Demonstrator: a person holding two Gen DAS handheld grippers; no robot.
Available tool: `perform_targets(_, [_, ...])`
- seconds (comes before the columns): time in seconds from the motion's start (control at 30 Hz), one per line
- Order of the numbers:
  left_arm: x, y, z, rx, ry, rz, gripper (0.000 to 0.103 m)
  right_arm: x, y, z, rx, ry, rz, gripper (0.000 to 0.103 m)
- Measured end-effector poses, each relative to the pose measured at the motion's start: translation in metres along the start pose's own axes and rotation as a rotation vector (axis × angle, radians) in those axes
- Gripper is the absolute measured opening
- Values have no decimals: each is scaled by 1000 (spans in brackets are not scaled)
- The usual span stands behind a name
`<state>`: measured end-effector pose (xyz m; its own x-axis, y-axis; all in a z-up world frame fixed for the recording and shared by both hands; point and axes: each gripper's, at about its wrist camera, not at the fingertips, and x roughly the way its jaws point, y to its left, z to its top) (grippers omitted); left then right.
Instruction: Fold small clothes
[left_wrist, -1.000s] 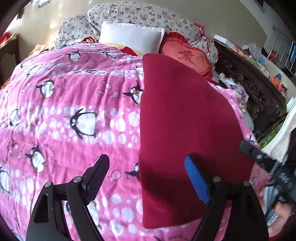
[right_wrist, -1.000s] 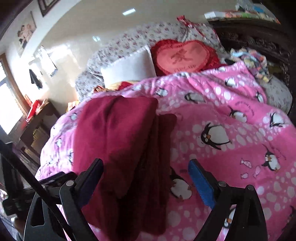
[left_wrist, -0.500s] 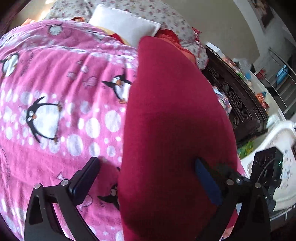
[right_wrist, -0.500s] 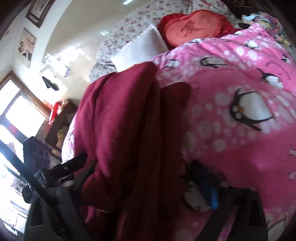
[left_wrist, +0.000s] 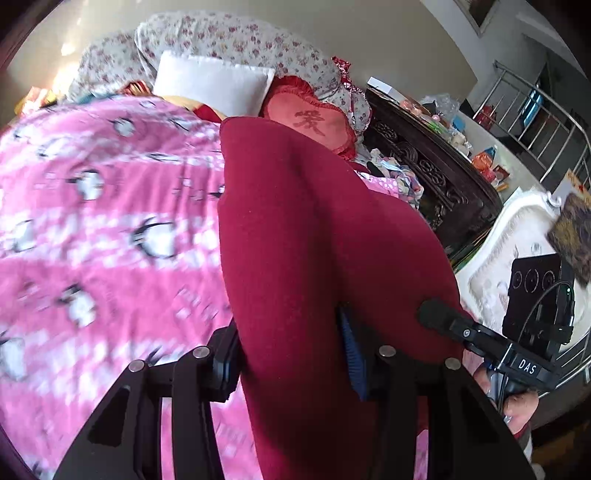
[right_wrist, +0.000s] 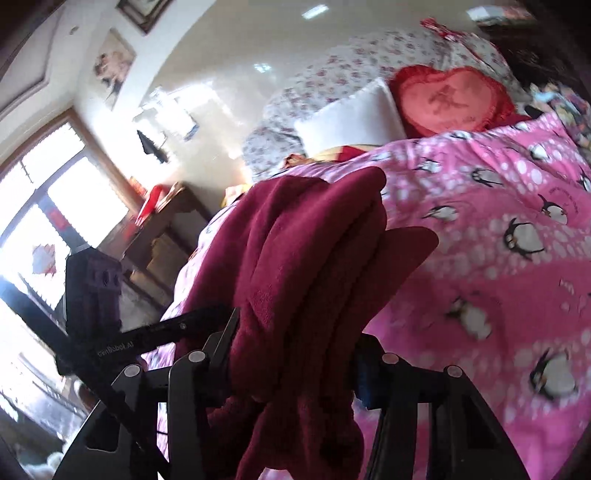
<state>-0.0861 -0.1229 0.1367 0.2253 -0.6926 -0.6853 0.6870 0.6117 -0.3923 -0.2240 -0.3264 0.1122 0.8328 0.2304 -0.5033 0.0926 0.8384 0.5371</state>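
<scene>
A dark red fleece garment (left_wrist: 295, 229) lies lengthwise on the pink penguin blanket (left_wrist: 110, 229), its near end raised off the bed. My left gripper (left_wrist: 291, 360) is closing, and both pads press on the near edge of the cloth. In the right wrist view the same garment (right_wrist: 306, 251) bunches in thick folds. My right gripper (right_wrist: 295, 362) is closing too, its pads squeezing that bunch. The right gripper's finger (left_wrist: 439, 317) lies against the cloth just right of my left one. The left gripper's arm (right_wrist: 147, 332) shows at the left of the right wrist view.
A white pillow (left_wrist: 214, 83), a red heart cushion (left_wrist: 310, 118) and floral pillows sit at the bed's head. Dark carved wooden furniture (left_wrist: 424, 162) with clutter runs along the right side. A wooden side table (right_wrist: 162, 221) stands by the window on the other side.
Both grippers went from wide open over the garment's near end to closing on it. They then rose, drawing the cloth up off the blanket.
</scene>
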Motion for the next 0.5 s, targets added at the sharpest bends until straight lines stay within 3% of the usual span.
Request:
perform_targets(0.17, [-34,6,-43,4,25,55,46,-9,33,-42,-26,30,37,54])
perform_targets(0.3, [-33,16,-85,-9,63,90,46,-3,37,-81,-14,84,31,54])
perform_targets(0.37, [-21,24,-104,-28,101,108,46,6,31,-101,-8,137,-13,57])
perform_targets(0.43, [-7,29,-122,-41,135,140,49,15,25,-115,-27,197,-113,66])
perform_targets(0.5, [-10,27,-129,-34,91,184,57,9,27,-122,-86,176,-187,75])
